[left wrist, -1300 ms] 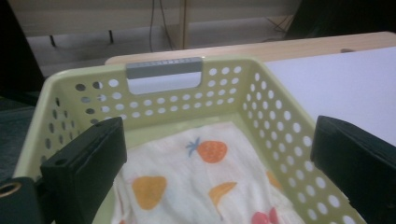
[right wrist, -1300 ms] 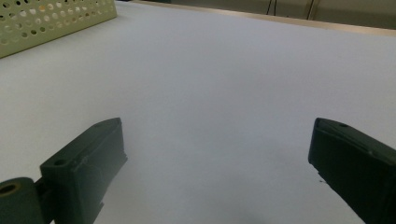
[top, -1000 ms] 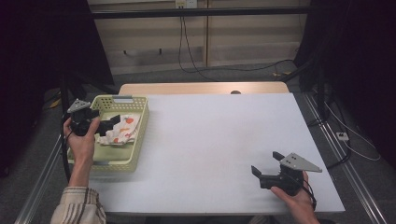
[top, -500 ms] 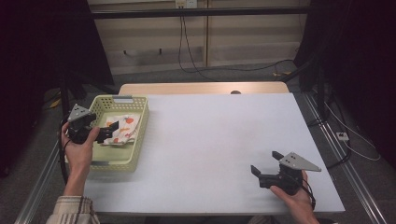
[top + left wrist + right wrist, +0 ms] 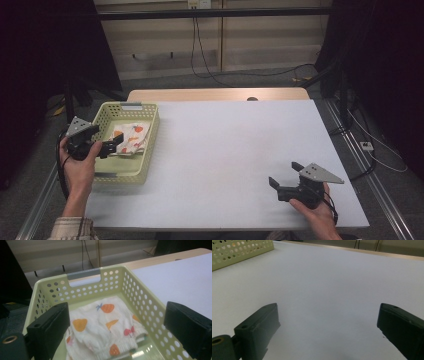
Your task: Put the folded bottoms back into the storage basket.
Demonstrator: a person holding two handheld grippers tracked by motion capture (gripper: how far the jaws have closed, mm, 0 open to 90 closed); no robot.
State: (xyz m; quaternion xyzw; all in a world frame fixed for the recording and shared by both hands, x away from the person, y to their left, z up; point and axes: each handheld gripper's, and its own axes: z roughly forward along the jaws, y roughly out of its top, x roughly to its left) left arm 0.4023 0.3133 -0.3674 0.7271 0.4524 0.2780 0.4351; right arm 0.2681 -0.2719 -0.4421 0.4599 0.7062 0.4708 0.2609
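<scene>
I've drawn my left tongs (image 5: 111, 148) back toward the near-left rim of the basket (image 5: 150, 145) over the last second; a moment ago they sat deeper over the cloth, now they hang at the basket's left wall with the jaws spread wide and nothing between them. The fruit-print cloth (image 5: 105, 327) lies bunched on the basket floor, untouched by either jaw, so I judge the pick has yet to be made and I'm lining up a fresh approach from the near side. My right tongs (image 5: 285, 186) have stayed put low over the bare counter (image 5: 235, 145) near its front-right corner, jaws also wide apart and empty

For room: the basket's perforated walls hem the cloth on all four sides, and in the left gripper view my right-hand jaw sits over the long wall, so I'd want to come in over the rim before closing. The counter between basket and right tongs is open, plenty of space to set the cloth down; the front edge lies close under my right hand
</scene>
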